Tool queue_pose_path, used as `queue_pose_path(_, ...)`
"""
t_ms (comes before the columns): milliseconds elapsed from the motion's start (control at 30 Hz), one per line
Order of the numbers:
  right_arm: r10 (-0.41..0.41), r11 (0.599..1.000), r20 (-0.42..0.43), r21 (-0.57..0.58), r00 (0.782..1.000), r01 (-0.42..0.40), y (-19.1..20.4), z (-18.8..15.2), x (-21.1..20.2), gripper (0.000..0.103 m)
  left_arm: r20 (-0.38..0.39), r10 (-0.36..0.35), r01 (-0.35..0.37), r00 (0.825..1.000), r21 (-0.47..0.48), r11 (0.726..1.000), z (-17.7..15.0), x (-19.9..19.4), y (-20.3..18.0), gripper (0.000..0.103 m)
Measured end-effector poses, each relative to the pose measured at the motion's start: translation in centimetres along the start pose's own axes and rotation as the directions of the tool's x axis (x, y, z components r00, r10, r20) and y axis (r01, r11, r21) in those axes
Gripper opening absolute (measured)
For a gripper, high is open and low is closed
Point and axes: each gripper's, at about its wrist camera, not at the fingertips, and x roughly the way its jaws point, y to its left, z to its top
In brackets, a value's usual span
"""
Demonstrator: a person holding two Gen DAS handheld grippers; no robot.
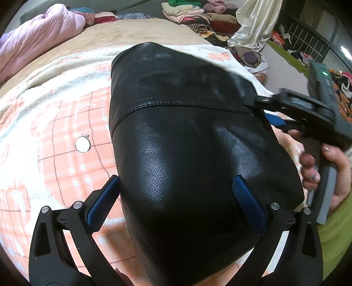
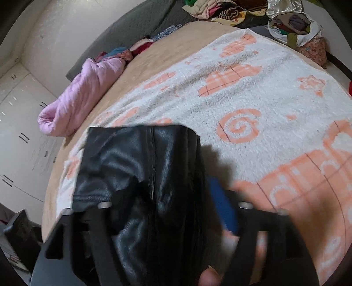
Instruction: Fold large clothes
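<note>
A black leather garment (image 1: 187,136) lies folded on a white and orange towel blanket (image 1: 66,136) on the bed. My left gripper (image 1: 176,198) is open, its blue pads (image 1: 246,202) on either side of the garment's near end. My right gripper (image 1: 270,110) shows in the left wrist view at the garment's right edge, jaws open around that edge. In the right wrist view the garment (image 2: 143,165) fills the lower middle, and the right gripper (image 2: 176,209) is blurred, with one blue pad (image 2: 222,204) to the right of the leather and the other finger hidden.
A pink quilted jacket (image 1: 37,41) lies at the bed's far left. Piles of folded and loose clothes (image 1: 193,13) sit beyond the bed. A shiny cream cloth (image 1: 253,24) hangs at the back right. White cupboards (image 2: 19,110) stand left of the bed.
</note>
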Motion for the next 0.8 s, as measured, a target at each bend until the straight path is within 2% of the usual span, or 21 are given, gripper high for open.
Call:
queue_pose_path(33, 0.011, 1.000, 0.006, -0.004, 1.000, -0.011, 0.1, -0.3, -0.6, 0.073, 0.001, -0.006, 0.006, 1.000, -0.005, 1.000, 0.0, -0.1, 0.2, 0.095)
queue_pose_path(133, 0.039, 0.999, 0.010, -0.019, 0.999, -0.039, 0.4, -1.6, -2.3, 0.083, 0.001, -0.019, 0.019, 1.000, -0.013, 1.000, 0.0, -0.1, 0.7, 0.095)
queue_pose_path(267, 0.088, 0.996, -0.015, -0.008, 0.996, -0.088, 0.4, -3.4, -3.7, 0.083, 0.002, -0.031, 0.031, 1.000, -0.024, 0.999, -0.2, -0.4, 1.4, 0.095)
queue_pose_path(333, 0.137, 0.991, -0.057, 0.017, 0.989, -0.136, 0.1, -4.5, -3.6, 0.084, 0.000, -0.045, 0.045, 0.999, -0.035, 0.998, -0.3, -0.5, 1.9, 0.095)
queue_pose_path(433, 0.171, 0.984, -0.132, 0.065, 0.976, -0.164, -0.9, -6.3, -2.5, 0.084, -0.001, -0.067, 0.067, 0.998, -0.056, 0.996, -0.4, -0.7, 2.7, 0.095)
queue_pose_path(500, 0.237, 0.967, -0.155, 0.131, 0.959, -0.218, -1.9, -7.4, -1.5, 0.079, -0.009, -0.080, 0.079, 0.997, -0.067, 0.995, -0.5, -0.6, 3.0, 0.095)
queue_pose_path(533, 0.274, 0.954, -0.154, 0.168, 0.949, -0.249, -2.4, -7.7, -1.1, 0.068, -0.021, -0.096, 0.094, 0.995, -0.085, 0.992, -0.7, -0.4, 3.3, 0.095)
queue_pose_path(567, 0.308, 0.942, -0.157, 0.190, 0.938, -0.278, -2.7, -8.0, -0.7, 0.064, -0.033, -0.120, 0.115, 0.992, -0.113, 0.987, -0.9, 0.0, 3.8, 0.095)
queue_pose_path(667, 0.332, 0.934, -0.148, 0.193, 0.932, -0.302, -2.6, -8.2, -0.6, 0.057, -0.040, -0.200, 0.189, 0.979, -0.189, 0.964, -1.5, 0.7, 5.3, 0.095)
queue_pose_path(800, 0.319, 0.939, -0.117, 0.173, 0.940, -0.297, -1.7, -8.7, -1.1, 0.052, -0.039, -0.254, 0.238, 0.966, -0.237, 0.942, -2.3, 1.0, 6.3, 0.093)
